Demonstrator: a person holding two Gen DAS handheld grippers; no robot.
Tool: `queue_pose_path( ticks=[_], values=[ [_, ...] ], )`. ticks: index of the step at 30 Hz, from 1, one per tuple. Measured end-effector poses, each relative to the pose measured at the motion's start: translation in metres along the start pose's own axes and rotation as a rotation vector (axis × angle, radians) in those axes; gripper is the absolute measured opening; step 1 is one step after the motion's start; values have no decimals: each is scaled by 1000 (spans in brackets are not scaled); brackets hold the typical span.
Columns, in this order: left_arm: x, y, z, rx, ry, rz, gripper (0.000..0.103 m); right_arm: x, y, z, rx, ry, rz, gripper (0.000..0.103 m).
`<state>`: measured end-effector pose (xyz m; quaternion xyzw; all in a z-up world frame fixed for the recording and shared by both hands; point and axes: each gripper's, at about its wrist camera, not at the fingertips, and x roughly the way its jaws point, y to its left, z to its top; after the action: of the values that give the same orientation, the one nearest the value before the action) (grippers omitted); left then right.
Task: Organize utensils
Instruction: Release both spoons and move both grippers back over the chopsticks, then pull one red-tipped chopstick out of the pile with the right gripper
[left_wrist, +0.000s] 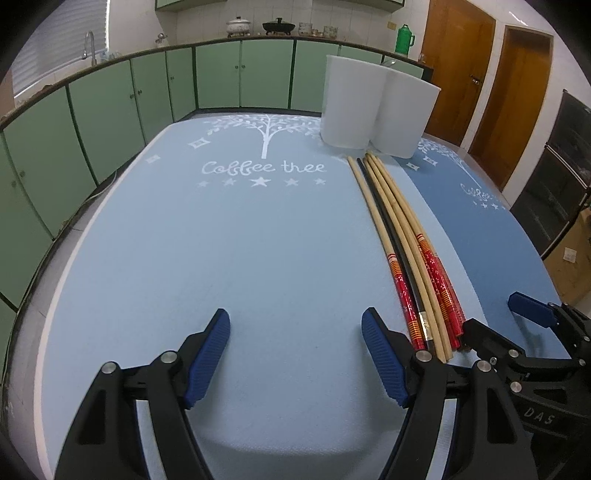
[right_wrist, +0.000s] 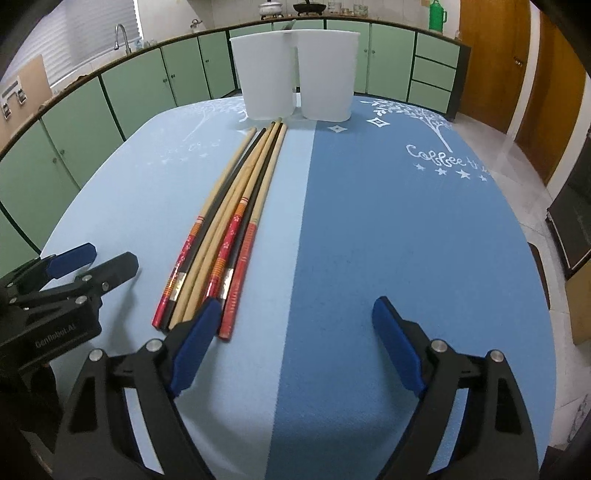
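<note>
Along the seam between the two blue mats on the table (right_wrist: 369, 221), a bundle of chopsticks (right_wrist: 229, 229) lies before two white containers (right_wrist: 295, 74). Both the left gripper (left_wrist: 295, 354) and right gripper (right_wrist: 291, 347) stand spread and empty. Light, stiff and slick, the sticks look best pinched at their red patterned ends.

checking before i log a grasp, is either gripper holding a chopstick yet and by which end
Nothing is held. The left gripper and right gripper are both open over the mat, and the chopsticks lie loose between them.

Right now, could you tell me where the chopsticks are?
The chopsticks lie bundled on the light blue mat, beside its seam, tips toward two white tubs.
</note>
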<state>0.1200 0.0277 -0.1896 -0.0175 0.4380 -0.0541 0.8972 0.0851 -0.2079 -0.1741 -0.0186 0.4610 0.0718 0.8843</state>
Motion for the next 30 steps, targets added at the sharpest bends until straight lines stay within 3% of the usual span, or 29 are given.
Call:
queue_pose_path(
  ticks=[10,12,15,21,25,30],
  values=[
    [0,1,-2,-3,-10,-3,73,-5,-4,-7,-12,-2,-37,80],
    [0,0,-2,-1,-10,-2,73,-4,2,-8,-27,-4,-32,76],
    [0,0,-1,1,-8,-1,74,-4,7,-8,-36,-14,-29,68],
    [2,-2,0,-3,-5,1,77,-8,14,-11,-50,-42,-2,36],
    [2,-2,1,1,0,2,77,-8,12,-11,-36,-50,10,7],
    [-1,-10,0,16,4,-20,77,-10,-2,-12,26,-56,7,5]
  ],
)
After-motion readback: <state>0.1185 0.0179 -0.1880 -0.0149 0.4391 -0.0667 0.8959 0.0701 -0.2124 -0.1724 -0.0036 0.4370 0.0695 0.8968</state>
